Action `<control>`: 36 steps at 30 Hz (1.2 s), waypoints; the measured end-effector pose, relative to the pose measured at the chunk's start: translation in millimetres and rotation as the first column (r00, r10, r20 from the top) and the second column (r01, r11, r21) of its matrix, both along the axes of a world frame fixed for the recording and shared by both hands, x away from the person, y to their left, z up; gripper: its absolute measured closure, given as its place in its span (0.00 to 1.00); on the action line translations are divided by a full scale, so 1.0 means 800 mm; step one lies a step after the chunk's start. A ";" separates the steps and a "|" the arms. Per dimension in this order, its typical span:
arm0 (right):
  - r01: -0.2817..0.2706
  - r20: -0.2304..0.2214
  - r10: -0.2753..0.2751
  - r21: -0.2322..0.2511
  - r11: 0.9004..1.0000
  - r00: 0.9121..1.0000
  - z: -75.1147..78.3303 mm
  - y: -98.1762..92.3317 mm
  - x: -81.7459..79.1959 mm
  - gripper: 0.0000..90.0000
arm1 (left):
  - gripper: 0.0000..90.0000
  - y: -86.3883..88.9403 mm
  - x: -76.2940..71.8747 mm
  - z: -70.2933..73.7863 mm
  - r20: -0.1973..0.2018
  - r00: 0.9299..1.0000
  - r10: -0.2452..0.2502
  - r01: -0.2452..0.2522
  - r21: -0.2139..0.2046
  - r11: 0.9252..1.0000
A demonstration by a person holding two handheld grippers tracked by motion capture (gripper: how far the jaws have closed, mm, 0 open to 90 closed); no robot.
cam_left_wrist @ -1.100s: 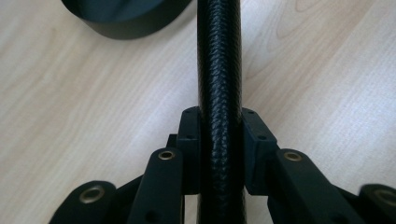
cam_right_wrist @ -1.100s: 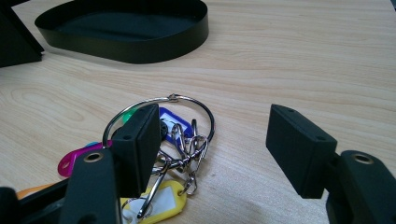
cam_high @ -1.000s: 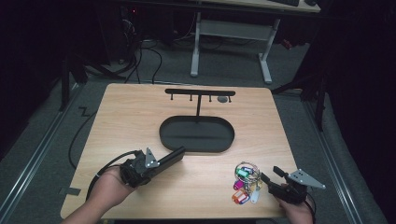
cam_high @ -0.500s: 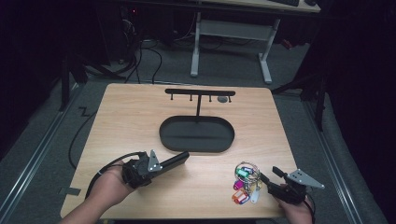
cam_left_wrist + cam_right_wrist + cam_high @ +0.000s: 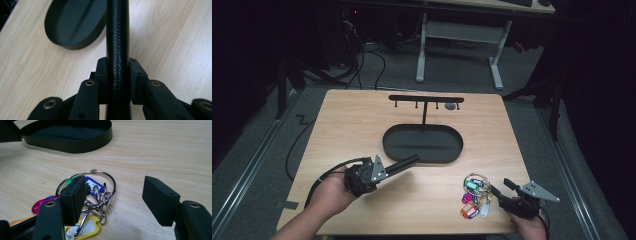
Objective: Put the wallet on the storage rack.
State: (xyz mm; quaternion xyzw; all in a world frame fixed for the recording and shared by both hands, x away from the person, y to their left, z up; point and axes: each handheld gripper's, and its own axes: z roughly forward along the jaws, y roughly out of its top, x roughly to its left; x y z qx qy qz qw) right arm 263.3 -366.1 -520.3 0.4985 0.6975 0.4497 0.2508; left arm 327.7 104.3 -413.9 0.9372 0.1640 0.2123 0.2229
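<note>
Left gripper (image 5: 404, 164) clamps a black textured rod (image 5: 117, 45) near the table's (image 5: 362, 115) front-left; right gripper (image 5: 115, 197), jaws wide and empty, straddles the key ring (image 5: 86, 182) at front-right edge — grasp pending, likely needs closing on ring.

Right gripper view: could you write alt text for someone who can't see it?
Two black gripper fingers stand open over a bunch of colourful plastic key tags on a silver metal ring, lying on a light wooden table. A black oval tray sits behind.
</note>
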 end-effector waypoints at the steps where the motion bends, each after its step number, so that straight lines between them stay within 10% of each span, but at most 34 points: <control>1: 0.000 0.000 0.000 0.000 1.000 1.000 0.000 0.000 0.000 0.40 | 0.82 -0.001 0.000 0.002 0.012 1.000 -0.004 0.004 -0.007 1.000; 16: 0.004 -0.001 -0.004 0.007 1.000 1.000 0.000 -0.001 0.000 0.40 | 0.82 -0.037 0.020 0.015 0.135 0.987 -0.082 0.079 0.028 0.996; 36: -0.010 -0.003 0.010 0.021 1.000 1.000 -0.002 -0.002 0.000 0.40 | 0.81 -0.112 0.083 -0.015 0.267 0.938 -0.220 0.189 0.137 0.972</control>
